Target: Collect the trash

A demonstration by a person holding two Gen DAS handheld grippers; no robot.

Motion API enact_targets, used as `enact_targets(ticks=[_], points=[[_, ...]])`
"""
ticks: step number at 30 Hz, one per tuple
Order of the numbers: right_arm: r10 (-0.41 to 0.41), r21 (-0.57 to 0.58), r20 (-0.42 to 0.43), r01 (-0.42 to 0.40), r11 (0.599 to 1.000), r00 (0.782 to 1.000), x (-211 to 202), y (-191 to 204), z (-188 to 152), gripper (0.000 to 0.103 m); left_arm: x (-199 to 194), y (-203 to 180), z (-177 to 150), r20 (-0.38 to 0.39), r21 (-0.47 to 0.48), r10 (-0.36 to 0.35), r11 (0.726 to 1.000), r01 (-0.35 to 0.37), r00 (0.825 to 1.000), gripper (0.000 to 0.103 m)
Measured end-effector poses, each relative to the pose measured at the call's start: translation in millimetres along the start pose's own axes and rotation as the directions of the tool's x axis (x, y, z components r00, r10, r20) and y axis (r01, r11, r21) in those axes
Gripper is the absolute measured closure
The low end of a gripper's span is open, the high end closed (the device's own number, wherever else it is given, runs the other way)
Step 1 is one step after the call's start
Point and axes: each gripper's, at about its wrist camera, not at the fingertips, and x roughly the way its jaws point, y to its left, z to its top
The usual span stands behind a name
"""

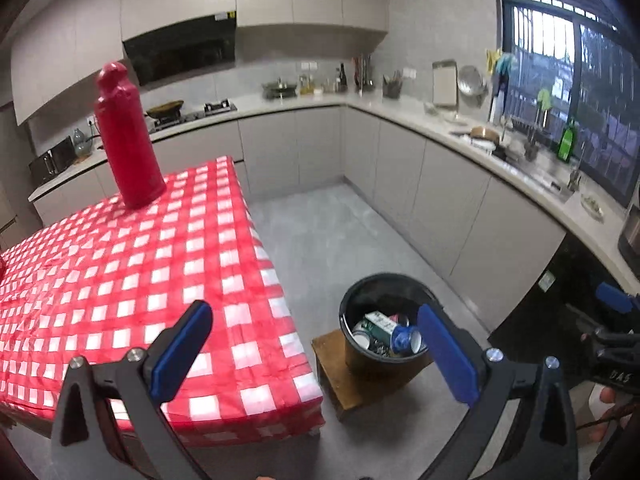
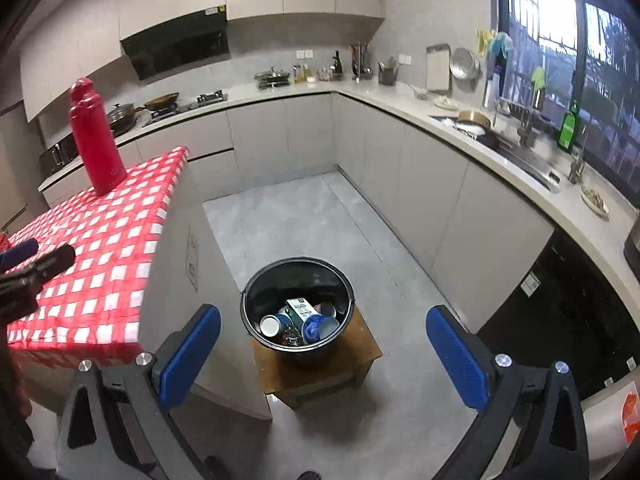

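Both grippers are held wide open and nothing is gripped: the left gripper hangs over the near corner of the table, the right gripper above the bin. The trash — cups and a carton — is seen lying in the bin, which stands on a low stool at about 3 o'clock from the table.

The collection is judged nearly or wholly done. A risk is seen in the bottle, standing upright at 11 o'clock on the cloth: it could be taken for trash, or toppled by a careless sweep. The bin, perched on the small stool, could be knocked off if a gripper is lowered against its rim.

The table's left part is cut off in both views, so remaining litter there cannot be ruled out. A red scrap at the left edge cannot be made out. The bin's bottom is hidden under the cups.
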Motion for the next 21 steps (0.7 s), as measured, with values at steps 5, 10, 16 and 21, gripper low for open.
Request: enact_targets(ticks=[5,10,16,21], points=[[-0.012,-0.033,0.021,0.013,0.999,1.000,-8.8,5.7,3.4,0.000,-10.7,9.3,7.1,0.047,-0.031,0.006,1.000,-0.005,0.999,0.000],[-0.006,-0.062,0.032,0.008,0.998,0.999,-11.1,15.8,5.3,0.000,-12.8,9.9,7.0,0.063,-0.039,-0.003,0.999,0.006,0.998,0.000],[-0.004,-0.076,0.037,0.006,0.997,0.999,-10.8,20.8,7.8,0.000,-16.9,6.8,7.0,0.074,-0.039,-0.005,0.999,0.008,0.997,0.000],[0.000,-0.080,0.038,0.003,0.997,0.999,-13.3,22.4,5.4,0.000,-18.9,5.5,6.4,0.080,-0.033,-0.011,0.999,0.014,0.997,0.000]])
